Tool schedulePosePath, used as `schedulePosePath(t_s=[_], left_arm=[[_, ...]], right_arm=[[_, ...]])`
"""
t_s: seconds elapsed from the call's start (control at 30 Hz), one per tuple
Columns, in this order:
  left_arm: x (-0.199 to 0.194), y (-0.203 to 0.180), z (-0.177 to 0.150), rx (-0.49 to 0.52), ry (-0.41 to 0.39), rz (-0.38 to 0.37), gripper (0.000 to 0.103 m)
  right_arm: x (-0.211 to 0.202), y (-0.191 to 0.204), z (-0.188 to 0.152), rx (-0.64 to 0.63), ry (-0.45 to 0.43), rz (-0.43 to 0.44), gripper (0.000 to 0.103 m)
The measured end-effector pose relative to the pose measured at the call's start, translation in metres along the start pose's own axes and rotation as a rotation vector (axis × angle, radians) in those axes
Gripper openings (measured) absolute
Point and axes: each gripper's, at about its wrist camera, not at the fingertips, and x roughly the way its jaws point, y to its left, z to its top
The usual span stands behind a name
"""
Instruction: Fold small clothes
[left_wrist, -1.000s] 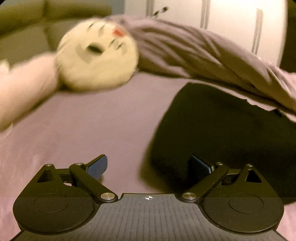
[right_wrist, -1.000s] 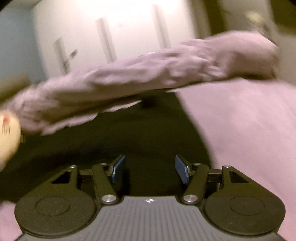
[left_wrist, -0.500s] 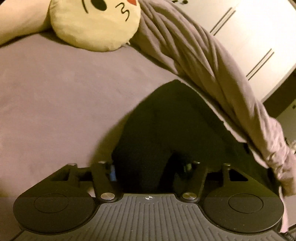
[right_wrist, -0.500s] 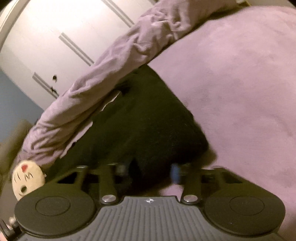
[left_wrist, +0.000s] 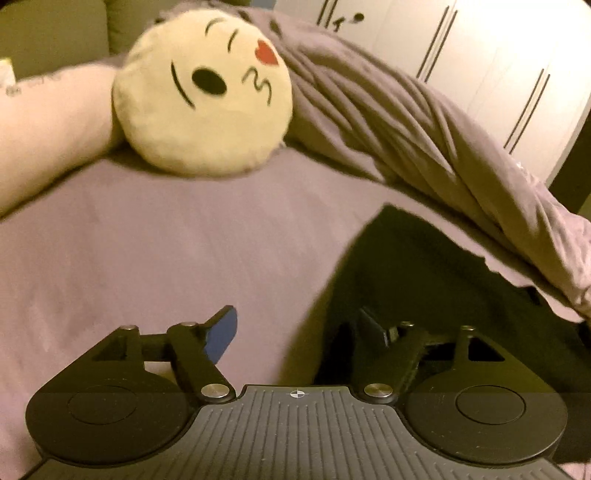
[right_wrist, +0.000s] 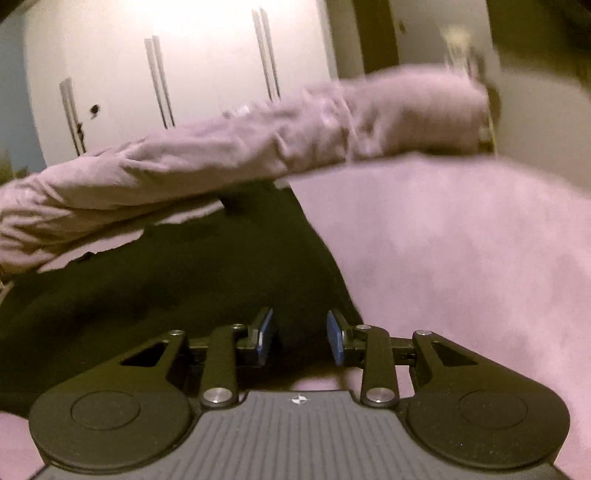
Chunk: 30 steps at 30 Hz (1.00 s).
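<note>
Only left view shows emoji cushion (left_wrist: 201, 92), beyond black garment (left_wrist: 424, 288)

No legible text (only cushion (left_wrist: 202, 92) emoji)

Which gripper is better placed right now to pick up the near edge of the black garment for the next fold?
Right, probably. The right gripper has the black cloth garment between its opening jaws. The left gripper straddles the garment's side edge, its jaws opening, one blue pad over the bare purple bedsheet.
</note>
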Motion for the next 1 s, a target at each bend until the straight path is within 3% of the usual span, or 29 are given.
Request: schedulePosePath(t_s=[0.07,0.13,0.27,0.3,0.4,0.47,0.57,0.67,0.8,0.9,1.0], left_arm=[[0.007,-0.002,0.007,-0.037,0.003,-0.053,0.086],[0.026,-0.010,0.013,-0.041,0.048,-0.107,0.090],[0.077,-0.024,0.009,-0.054,0.253,-0.173,0.092],[0.083,-0.027,0.007,-0.053,0.267,-0.183,0.098],[0.084,-0.045,0.004,0.037,0.254,-0.203,0.098],[0.083,-0.054,0.000,0.082,0.265,-0.257,0.097],[0.084,-0.064,-0.007,0.148,0.250,-0.235,0.093],[0.083,-0.068,-0.006,0.160,0.231,-0.223,0.068],[0.080,-0.076,-0.006,0.186,0.229,-0.194,0.056],[0.081,-0.085,-0.009,0.250,0.218,-0.174,0.057],[0.087,-0.084,-0.011,0.236,0.218,-0.178,0.070]], right_arm=[[-0.003,0.020,0.001,-0.050,-0.033,0.031,0.031],[0.000,0.044,0.002,-0.098,-0.041,0.117,0.031],[0.019,0.089,0.001,-0.162,-0.045,0.254,0.028],[0.026,0.099,0.002,-0.172,-0.051,0.274,0.027],[0.053,0.121,0.009,-0.156,-0.042,0.310,0.021],[0.067,0.130,0.009,-0.158,-0.043,0.325,0.017],[0.090,0.149,-0.003,-0.219,-0.018,0.306,0.017],[0.095,0.151,-0.012,-0.237,-0.004,0.294,0.017],[0.090,0.160,-0.016,-0.319,-0.013,0.248,0.017],[0.092,0.160,-0.018,-0.329,-0.005,0.241,0.017],[0.094,0.156,-0.018,-0.310,0.004,0.254,0.017]])
